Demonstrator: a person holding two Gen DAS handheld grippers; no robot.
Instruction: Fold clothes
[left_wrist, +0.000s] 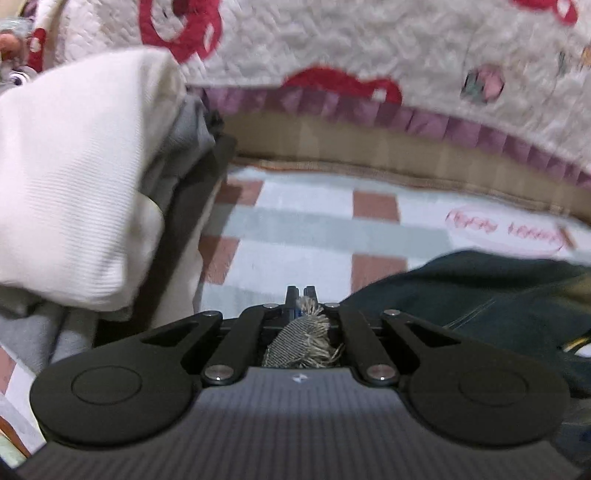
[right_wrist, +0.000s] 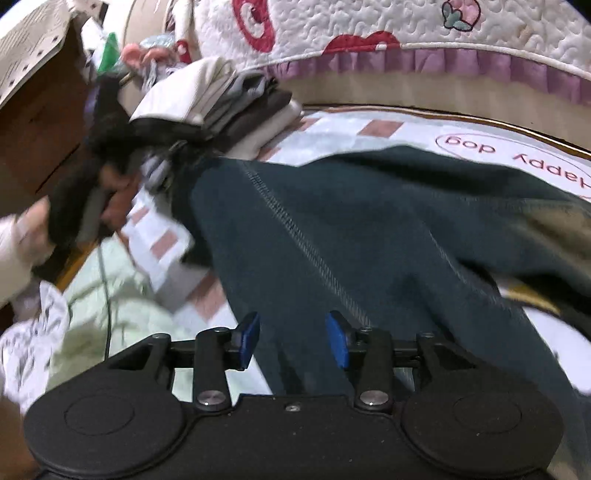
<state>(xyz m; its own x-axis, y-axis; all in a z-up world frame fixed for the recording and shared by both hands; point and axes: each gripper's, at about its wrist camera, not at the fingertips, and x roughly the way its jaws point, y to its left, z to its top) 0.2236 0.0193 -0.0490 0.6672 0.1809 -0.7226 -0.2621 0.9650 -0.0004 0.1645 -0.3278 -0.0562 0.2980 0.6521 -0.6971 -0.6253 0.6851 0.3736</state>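
Bed with a checked pink-and-white sheet fills both views, a quilted white cover with red motifs and a purple ruffle along its far side. Dark blue-green denim trousers lie spread across the sheet, a stitched seam running diagonally; in the left wrist view they sit at the right. Stack of folded clothes, cream on top with grey and brown layers, sits at the far left of the bed; close beside the left tongs it shows as a cream ribbed fold. Right tongs stand apart, blue pads clear, over the trousers, nothing pinched. Left tongs are closed tight on a frayed denim hem bunched between the arms.
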